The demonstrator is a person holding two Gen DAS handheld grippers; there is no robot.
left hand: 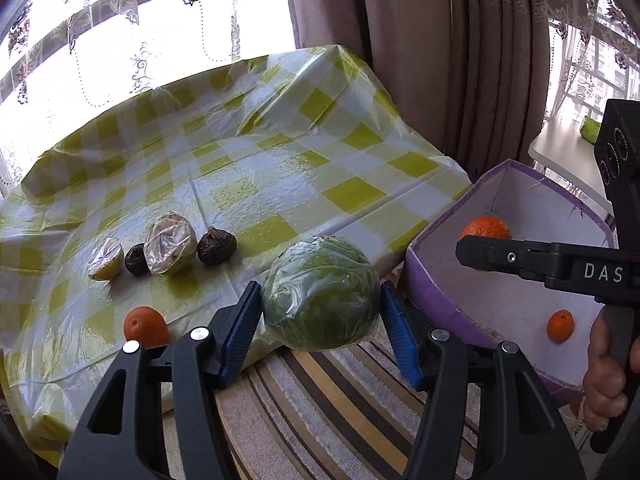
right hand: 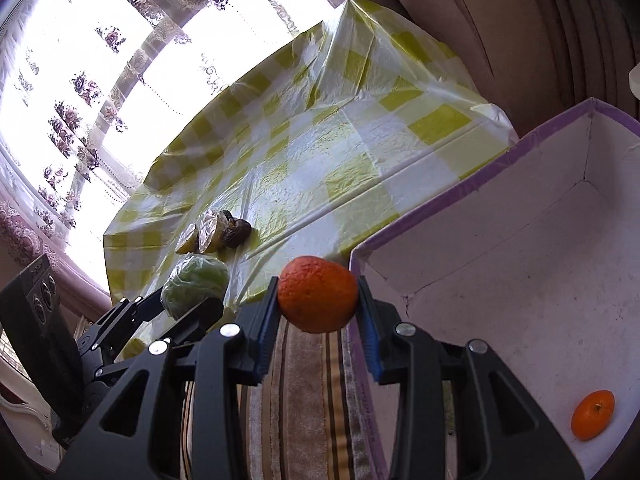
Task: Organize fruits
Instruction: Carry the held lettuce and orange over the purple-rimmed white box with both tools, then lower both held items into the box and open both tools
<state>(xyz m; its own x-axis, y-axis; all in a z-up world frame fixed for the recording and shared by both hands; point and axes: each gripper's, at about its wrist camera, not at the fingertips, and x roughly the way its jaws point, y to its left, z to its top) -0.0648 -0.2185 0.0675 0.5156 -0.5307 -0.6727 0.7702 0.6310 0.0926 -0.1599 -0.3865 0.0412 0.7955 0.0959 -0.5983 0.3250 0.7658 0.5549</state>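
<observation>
the left hand-held gripper (left hand: 320, 312) clamps a plastic-wrapped green fruit (left hand: 320, 296) past the worktop (left hand: 240, 168) edge; the right hand-held gripper (right hand: 318, 300) grips an orange (right hand: 318, 294) beside the purple box (right hand: 460, 188) rim.

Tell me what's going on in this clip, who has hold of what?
A person is sorting fruit with two handheld grippers. The left gripper holds a plastic-wrapped green fruit past the table's edge. The right gripper clamps an orange beside the purple box, which already contains one small orange. Another orange, two wrapped pieces and two dark shrivelled fruits remain on the checked tablecloth.
</observation>
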